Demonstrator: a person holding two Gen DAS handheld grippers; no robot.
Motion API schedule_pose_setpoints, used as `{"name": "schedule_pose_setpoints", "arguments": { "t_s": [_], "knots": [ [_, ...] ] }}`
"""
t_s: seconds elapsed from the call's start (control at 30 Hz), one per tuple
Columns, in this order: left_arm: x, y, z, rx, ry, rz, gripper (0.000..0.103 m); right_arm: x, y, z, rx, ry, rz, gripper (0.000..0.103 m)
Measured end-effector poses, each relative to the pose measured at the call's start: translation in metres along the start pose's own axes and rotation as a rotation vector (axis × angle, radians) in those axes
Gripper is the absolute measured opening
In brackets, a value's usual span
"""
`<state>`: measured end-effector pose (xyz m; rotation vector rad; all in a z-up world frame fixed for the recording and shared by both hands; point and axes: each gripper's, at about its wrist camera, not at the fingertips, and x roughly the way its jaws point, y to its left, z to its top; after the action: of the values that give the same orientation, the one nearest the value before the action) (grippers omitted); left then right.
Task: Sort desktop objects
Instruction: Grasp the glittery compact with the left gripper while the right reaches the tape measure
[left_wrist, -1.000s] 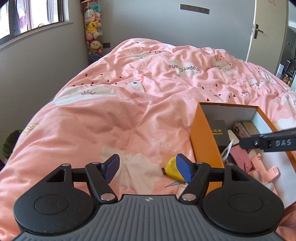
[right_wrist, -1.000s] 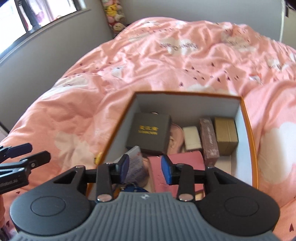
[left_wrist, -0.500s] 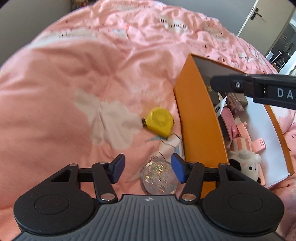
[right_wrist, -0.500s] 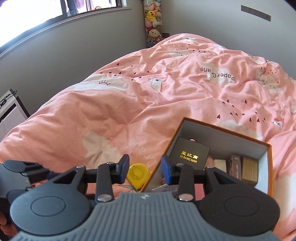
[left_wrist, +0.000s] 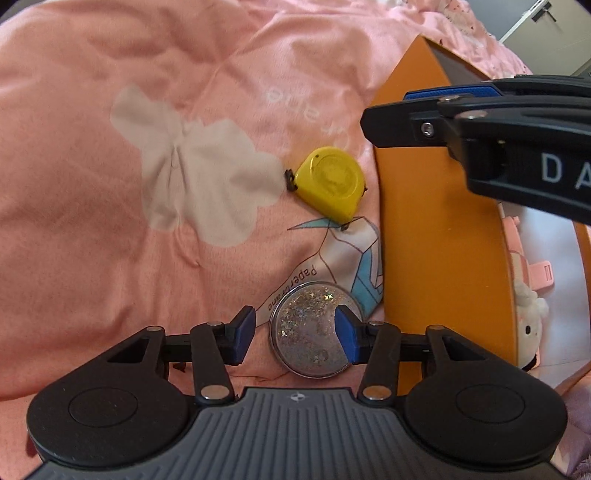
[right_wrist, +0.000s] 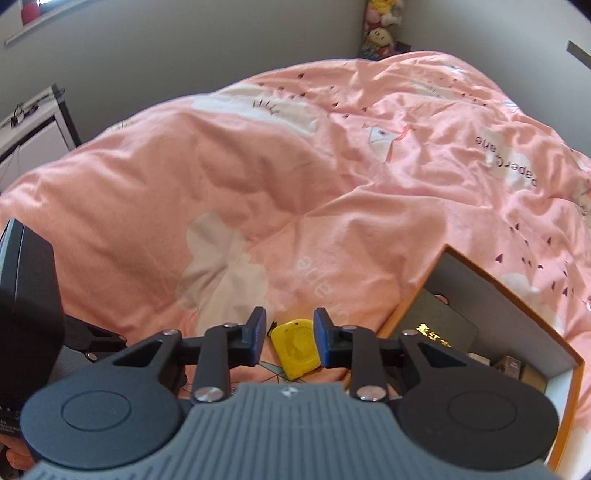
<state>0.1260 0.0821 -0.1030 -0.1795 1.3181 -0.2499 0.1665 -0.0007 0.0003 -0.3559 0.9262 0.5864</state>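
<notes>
both tongs wide over items on pink bed.
left tongs frame glitter disc; right tongs frame yellow tape measure; orange box at 3 o'clock.

Bright daylight evenly washes the pink duvet with soft fold shadows, its far edges curved by fisheye distortion and slightly motion-blurred.
</notes>
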Motion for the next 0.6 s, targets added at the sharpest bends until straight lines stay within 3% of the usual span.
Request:
{"name": "schedule_pose_setpoints", "arguments": {
  "t_s": [0.2, 0.4, 0.6],
  "knots": [
    [0.018, 0.009, 0.001, -0.05, 0.058, -0.02, 0.055, 0.025, 0.003, 0.008, -0.022, 0.062, -0.01, 0.03],
    [0.032, 0.014, 0.0, -0.084, 0.077, -0.062, 0.067, 0.034, 0.0, 0.013, -0.016, 0.071, -0.012, 0.031],
    [0.042, 0.01, -0.005, -0.059, 0.089, -0.097, 0.064, 0.041, -0.004, 0.018, -0.009, 0.078, -0.019, 0.031]
  ]
}}
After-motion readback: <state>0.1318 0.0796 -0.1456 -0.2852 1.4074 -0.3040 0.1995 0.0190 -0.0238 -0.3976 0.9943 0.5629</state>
